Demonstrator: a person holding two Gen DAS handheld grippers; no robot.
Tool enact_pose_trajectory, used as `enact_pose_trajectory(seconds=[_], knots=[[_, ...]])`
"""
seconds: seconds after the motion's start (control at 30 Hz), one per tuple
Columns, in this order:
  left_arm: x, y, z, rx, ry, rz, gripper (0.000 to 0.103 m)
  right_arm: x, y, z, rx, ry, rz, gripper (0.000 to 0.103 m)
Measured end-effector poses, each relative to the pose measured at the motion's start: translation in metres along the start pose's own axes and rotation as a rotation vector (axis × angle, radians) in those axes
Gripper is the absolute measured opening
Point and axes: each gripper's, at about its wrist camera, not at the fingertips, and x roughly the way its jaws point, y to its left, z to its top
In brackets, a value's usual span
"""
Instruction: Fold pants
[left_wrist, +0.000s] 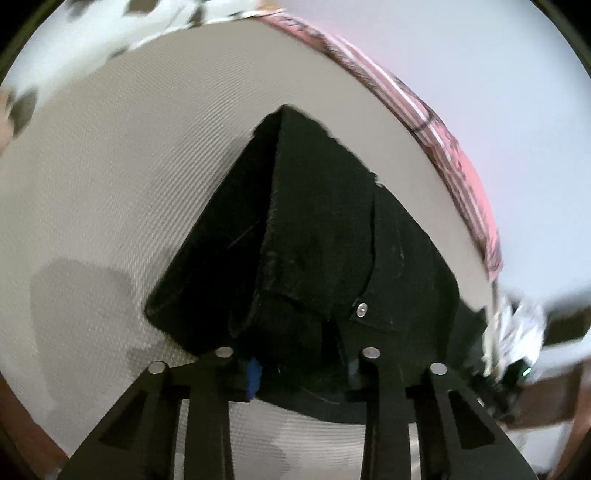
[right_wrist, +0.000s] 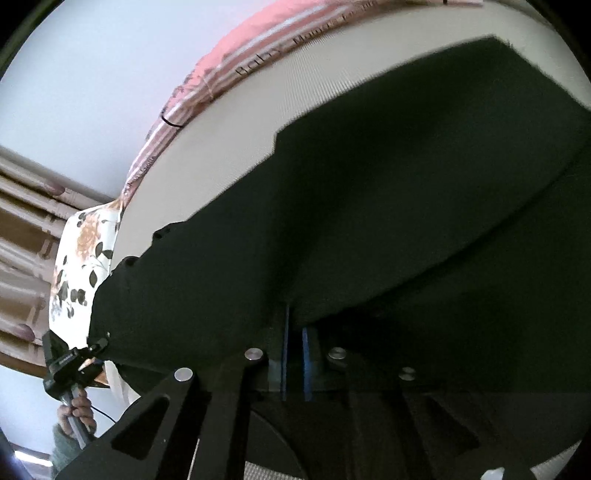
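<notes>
left gripper (left_wrist: 301, 373) clamped on near pants (left_wrist: 314, 229) edge | right gripper (right_wrist: 294, 363) pinched tight on pants hem | pants lifted off mattress (left_wrist: 110, 177), near its middle | pink sheet (left_wrist: 465, 173) at far rim

Black pants (left_wrist: 314, 229) lie folded on the mattress (left_wrist: 110, 184).

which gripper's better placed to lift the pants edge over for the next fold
Probably the right gripper: its blue pads are closed tight on the black pants, which drape over its jaws. The left gripper also has cloth between its jaws, but they stand wider and its grip is less certain.
</notes>
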Motion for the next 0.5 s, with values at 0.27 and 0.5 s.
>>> enact_pose_trajectory(seconds=[0.27, 0.5], knots=[[-0.014, -0.023, 0.011, 0.275, -0.046, 0.066, 0.022, -0.03, 0.025, -0.028, -0.106, 0.012, -0.072, 0.004], [-0.039, -0.04, 0.021, 0.417, -0.178, 0.02, 0.021, -0.006, 0.021, -0.054, -0.113, 0.116, -0.093, 0.004]])
